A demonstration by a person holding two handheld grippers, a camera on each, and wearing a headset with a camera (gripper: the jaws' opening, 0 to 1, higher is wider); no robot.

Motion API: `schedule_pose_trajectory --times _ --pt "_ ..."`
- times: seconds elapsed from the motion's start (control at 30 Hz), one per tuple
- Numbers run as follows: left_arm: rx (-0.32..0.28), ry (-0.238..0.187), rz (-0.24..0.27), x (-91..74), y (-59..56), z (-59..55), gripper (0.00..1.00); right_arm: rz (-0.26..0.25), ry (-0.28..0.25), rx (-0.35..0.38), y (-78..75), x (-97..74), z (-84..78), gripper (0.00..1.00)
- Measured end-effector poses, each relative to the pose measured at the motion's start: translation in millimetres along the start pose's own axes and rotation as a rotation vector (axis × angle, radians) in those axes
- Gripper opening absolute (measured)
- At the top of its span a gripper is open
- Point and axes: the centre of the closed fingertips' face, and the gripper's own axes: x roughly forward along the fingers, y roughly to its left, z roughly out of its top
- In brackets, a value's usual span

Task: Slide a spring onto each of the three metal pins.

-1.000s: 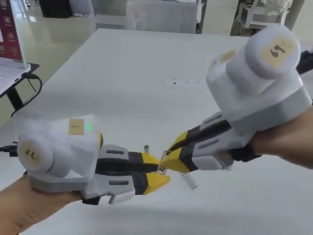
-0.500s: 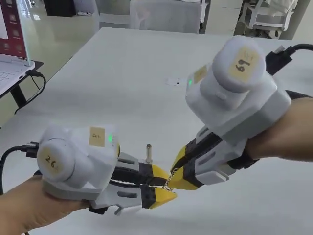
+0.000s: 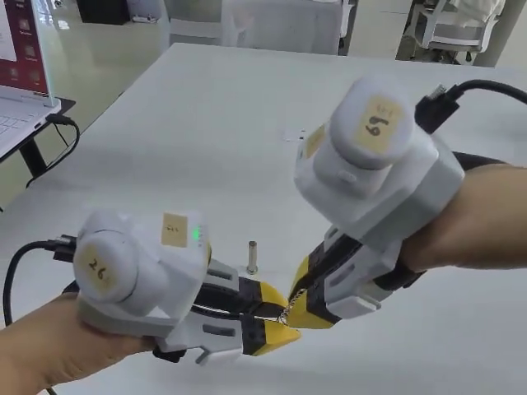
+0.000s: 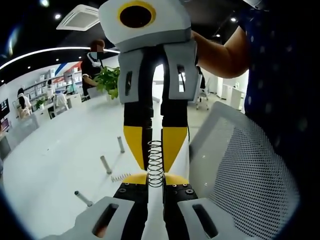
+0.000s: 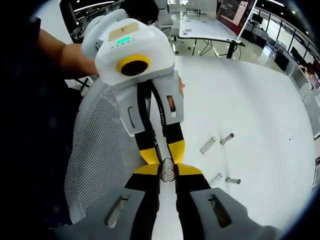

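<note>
My left tongs [image 4: 156,181] and right tongs [image 5: 168,175] meet tip to tip just above the tabletop [image 3: 206,123]. Both are pressed onto the same spring [image 4: 156,157]. The left pair pinches its lower end and the right pair grips it further up, so the coil runs straight between them. An upright pin [image 3: 252,257] stands just beyond the tips with nothing on it. A loose spring [image 4: 120,177] lies flat on the tabletop off to the side.

I read this as a regrip before threading. To do it well, I want one pair holding the coil near one end, lightly enough not to crush it, before the other pair opens. That leaves the far mouth clear. Then I line the coil's axis up with the pin and come straight down. A skewed or hard pinch could flick the spring away.
</note>
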Motion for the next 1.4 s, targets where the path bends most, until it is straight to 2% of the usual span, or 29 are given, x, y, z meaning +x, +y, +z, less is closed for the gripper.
schedule_pose_trajectory --times 0.53,0.67,0.73,1.0,1.2,1.4 --pt "-0.023 -0.018 -0.006 2.1 0.1 -0.9 0.03 0.002 0.035 0.000 -1.1 2.8 -5.0 0.08" --pt "-0.033 -0.027 0.003 1.7 3.2 0.1 0.12 -0.001 0.043 -0.002 -2.1 1.2 -6.9 0.08" --pt "-0.037 -0.024 0.003 1.3 3.4 -1.3 0.12 -0.005 0.044 0.001 -3.6 -0.4 -7.7 0.08" --pt "-0.074 -0.017 0.012 -7.8 8.5 -5.8 0.20 -0.032 0.048 0.018 -12.6 -9.5 -13.8 0.08" --pt "-0.097 0.002 0.043 -18.4 15.3 -14.6 0.30 -0.049 0.037 0.036 -18.6 -15.0 -13.7 0.08" --pt "-0.126 0.000 0.093 -29.4 23.2 -22.6 0.42 -0.064 0.021 0.050 -27.0 -17.8 -10.9 0.08"
